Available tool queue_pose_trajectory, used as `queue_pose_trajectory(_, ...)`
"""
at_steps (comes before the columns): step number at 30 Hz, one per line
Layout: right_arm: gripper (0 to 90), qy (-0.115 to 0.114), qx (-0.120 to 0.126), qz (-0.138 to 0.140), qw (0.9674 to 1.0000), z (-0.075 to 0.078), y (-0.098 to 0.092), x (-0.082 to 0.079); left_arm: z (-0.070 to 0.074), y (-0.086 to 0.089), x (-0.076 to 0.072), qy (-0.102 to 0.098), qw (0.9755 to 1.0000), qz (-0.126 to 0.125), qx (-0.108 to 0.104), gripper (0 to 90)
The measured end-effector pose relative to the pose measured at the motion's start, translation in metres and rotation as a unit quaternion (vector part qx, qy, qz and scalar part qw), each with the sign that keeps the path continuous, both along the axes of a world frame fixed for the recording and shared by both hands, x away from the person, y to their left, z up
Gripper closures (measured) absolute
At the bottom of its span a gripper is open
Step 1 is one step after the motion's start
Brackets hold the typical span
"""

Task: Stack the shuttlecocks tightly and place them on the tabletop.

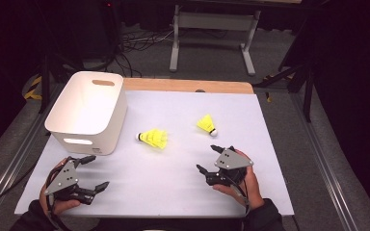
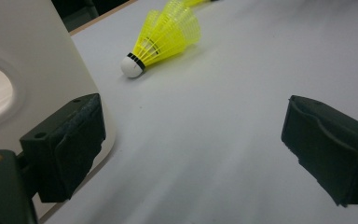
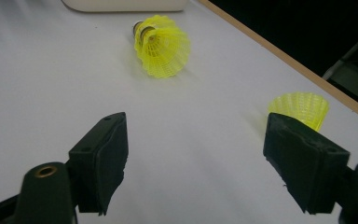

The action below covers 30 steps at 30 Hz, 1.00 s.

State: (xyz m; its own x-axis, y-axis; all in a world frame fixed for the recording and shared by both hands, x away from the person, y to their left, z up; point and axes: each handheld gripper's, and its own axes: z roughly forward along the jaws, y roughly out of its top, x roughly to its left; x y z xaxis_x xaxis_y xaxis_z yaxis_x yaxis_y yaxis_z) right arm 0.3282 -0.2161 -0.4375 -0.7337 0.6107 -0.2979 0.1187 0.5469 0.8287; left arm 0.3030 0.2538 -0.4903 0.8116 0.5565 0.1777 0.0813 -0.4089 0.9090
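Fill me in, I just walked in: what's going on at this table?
A person holds a two-jaw gripper in each hand over a white table. Two yellow shuttlecocks lie on it: one beside a white bin, another further right. The right gripper, jaws open and empty, points toward them. The left gripper is open too, near the bin. Nothing has been picked up yet.

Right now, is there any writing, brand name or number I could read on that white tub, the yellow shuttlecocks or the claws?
None: the white tub, both shuttlecocks and the claws carry no readable words, numbers or logos.
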Motion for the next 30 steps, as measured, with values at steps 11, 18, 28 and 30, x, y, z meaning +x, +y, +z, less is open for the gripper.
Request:
queue_pose_trajectory(11,12.1,0.006,0.025,-0.038,0.9989,-0.005,-0.018,0.009,0.000,-0.001,0.001,0.004,1.0000,-0.002,0.002,6.8)
queue_pose_trajectory(18,7.9,0.027,0.030,-0.068,0.9969,-0.005,-0.022,0.031,-0.001,-0.001,0.001,0.004,1.0000,-0.001,0.001,6.8)
queue_pose_trajectory(28,8.6,0.045,0.019,-0.082,0.9955,0.003,-0.021,0.069,-0.002,-0.002,0.003,0.007,1.0000,-0.001,0.004,6.8)
queue_pose_trajectory(30,9.3,0.057,0.015,-0.089,0.9943,0.005,-0.021,0.084,-0.002,-0.001,0.003,0.007,1.0000,-0.002,0.004,6.8)
